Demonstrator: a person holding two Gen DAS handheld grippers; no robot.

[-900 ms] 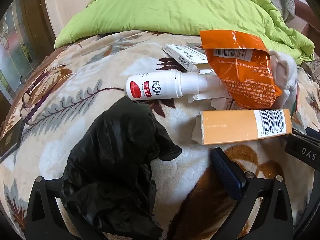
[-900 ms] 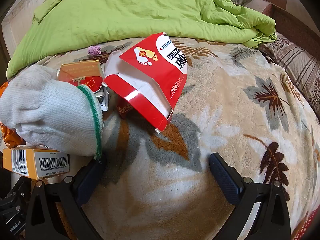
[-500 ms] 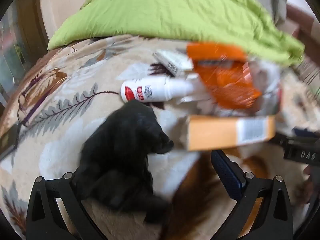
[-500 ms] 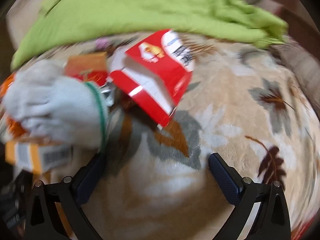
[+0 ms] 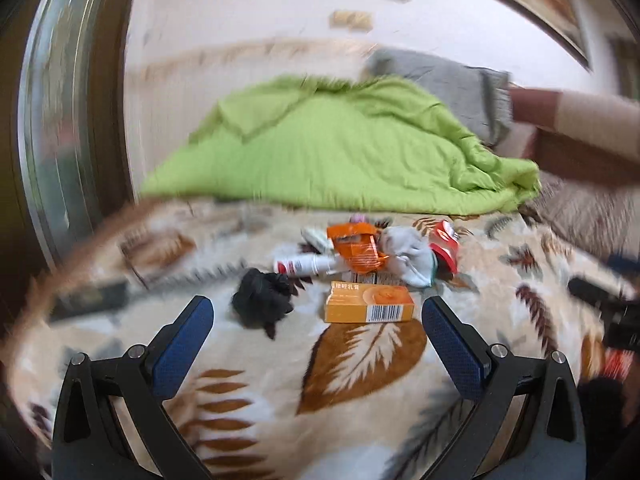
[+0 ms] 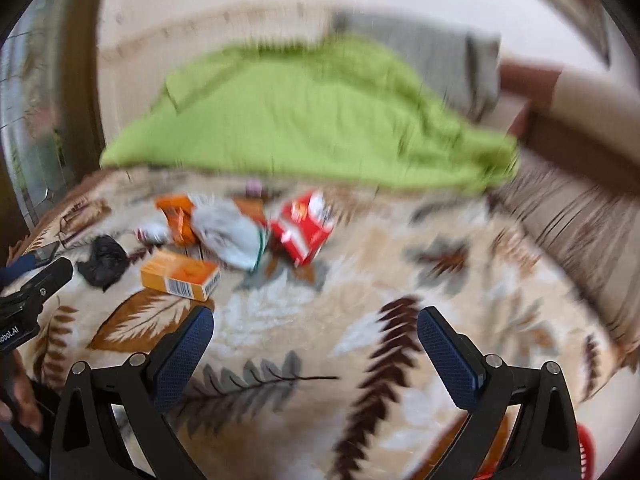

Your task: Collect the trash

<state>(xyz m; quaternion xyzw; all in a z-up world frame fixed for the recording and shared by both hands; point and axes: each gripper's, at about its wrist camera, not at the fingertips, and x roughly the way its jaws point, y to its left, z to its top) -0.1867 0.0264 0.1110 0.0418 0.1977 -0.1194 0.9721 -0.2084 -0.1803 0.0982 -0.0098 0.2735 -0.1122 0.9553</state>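
A pile of trash lies on a leaf-patterned blanket: an orange box, a crumpled black plastic bag, a white bottle, an orange foil pouch, a white glove and a red carton. My left gripper hangs open a little short of the orange box, holding nothing. In the right wrist view the orange box, black bag and red carton lie ahead and to the left. My right gripper is open and empty over bare blanket.
A green quilt and a grey pillow are heaped at the back of the bed. A striped cover runs along the right. The left gripper's body shows at the right wrist view's left edge. Both views are blurred.
Both grippers have pulled back and tilted up from close over the trash; the pile now looks small and farther off. The wall and whole bed have come into view.
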